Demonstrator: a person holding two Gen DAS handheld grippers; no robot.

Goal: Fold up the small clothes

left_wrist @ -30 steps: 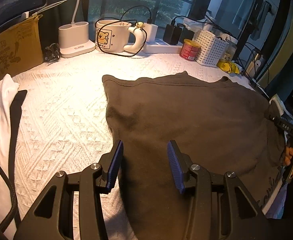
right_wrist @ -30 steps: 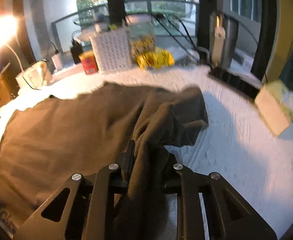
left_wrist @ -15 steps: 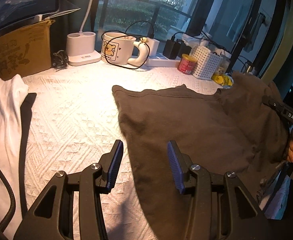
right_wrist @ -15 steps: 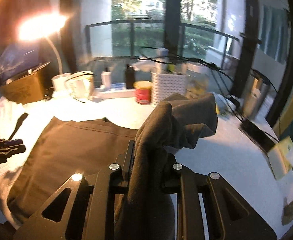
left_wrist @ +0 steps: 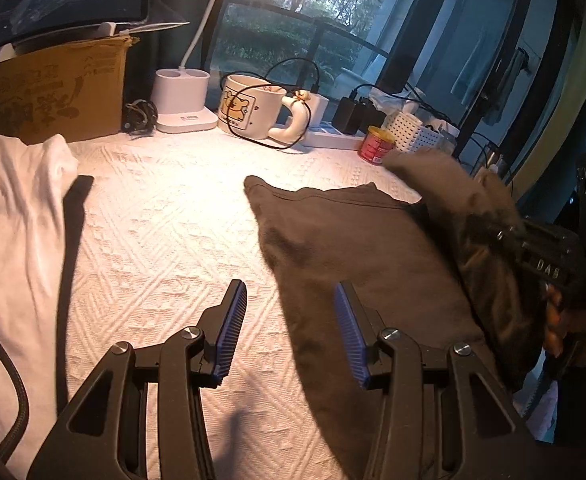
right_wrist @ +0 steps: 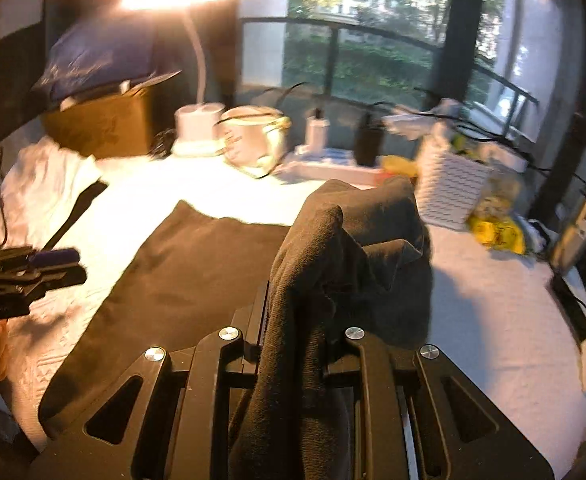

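Dark shirt [right_wrist: 197,280] bunched in clenched right tongs [right_wrist: 297,316]; left tongs [left_wrist: 289,328] released, straddling its edge.

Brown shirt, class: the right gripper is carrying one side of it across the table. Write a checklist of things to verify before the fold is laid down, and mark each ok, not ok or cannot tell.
1. Right gripper shut on the brown shirt: ok, cloth bunched between the jaws.
2. Left gripper ready to help: ok, open and holding nothing, over the shirt's near left edge.
3. Rest of the shirt lies flat on the white tablecloth: ok.
4. Lifted edge is straight, not twisted: not ok, it hangs crumpled.
5. White garment clear of the shirt: ok, lies apart.
6. Hems will align: cannot tell.
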